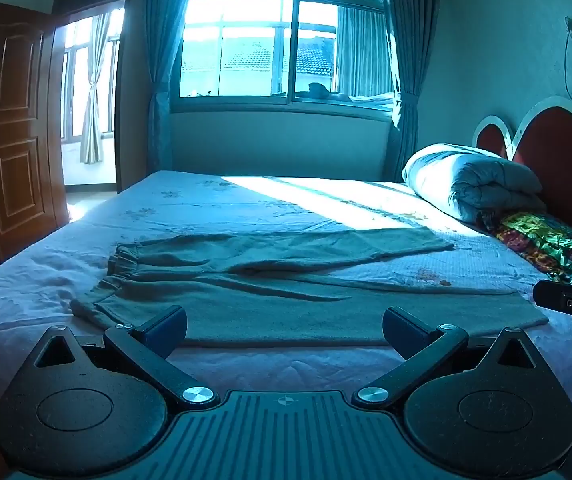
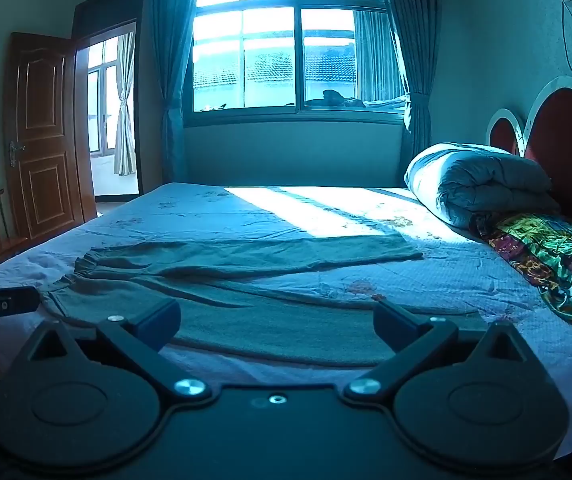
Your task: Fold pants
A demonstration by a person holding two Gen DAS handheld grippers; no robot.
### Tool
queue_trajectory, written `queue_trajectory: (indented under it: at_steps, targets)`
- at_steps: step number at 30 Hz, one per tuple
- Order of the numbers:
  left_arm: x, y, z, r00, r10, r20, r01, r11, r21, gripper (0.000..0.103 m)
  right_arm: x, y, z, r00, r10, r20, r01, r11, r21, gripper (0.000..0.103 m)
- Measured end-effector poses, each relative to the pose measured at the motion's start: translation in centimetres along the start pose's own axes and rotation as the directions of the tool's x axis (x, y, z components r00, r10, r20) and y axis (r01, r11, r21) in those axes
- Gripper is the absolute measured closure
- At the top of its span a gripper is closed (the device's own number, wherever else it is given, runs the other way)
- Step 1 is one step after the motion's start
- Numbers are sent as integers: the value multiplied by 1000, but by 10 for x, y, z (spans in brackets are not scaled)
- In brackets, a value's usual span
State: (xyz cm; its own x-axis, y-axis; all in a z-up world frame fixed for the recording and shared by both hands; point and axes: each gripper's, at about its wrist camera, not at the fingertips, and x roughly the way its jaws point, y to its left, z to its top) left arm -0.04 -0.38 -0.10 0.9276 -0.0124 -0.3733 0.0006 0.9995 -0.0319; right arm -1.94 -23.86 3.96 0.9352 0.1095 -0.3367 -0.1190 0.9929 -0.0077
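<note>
— Where are the jaws standing?

— Both the left gripper and the right gripper are hovering with jaws wide apart, gripping nothing.

— And the pants?

— One pair, lying flat along the near edge of the bed, both legs spread (no fold is showing yet, so everything seems left).

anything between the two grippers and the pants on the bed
Nothing visible. The pants lie flat on the bed just ahead of the open left gripper and open right gripper. The rolled quilt sits off by the headboard.
</note>
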Motion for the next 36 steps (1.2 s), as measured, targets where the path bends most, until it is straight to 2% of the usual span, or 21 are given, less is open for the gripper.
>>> queue_trajectory:
  at_steps: [36]
  targets:
    - [3,-1,-2,1000,7,-4,-7,1000,2,0,-1,1,0,1000,-3,-1,3,1000,1,6]
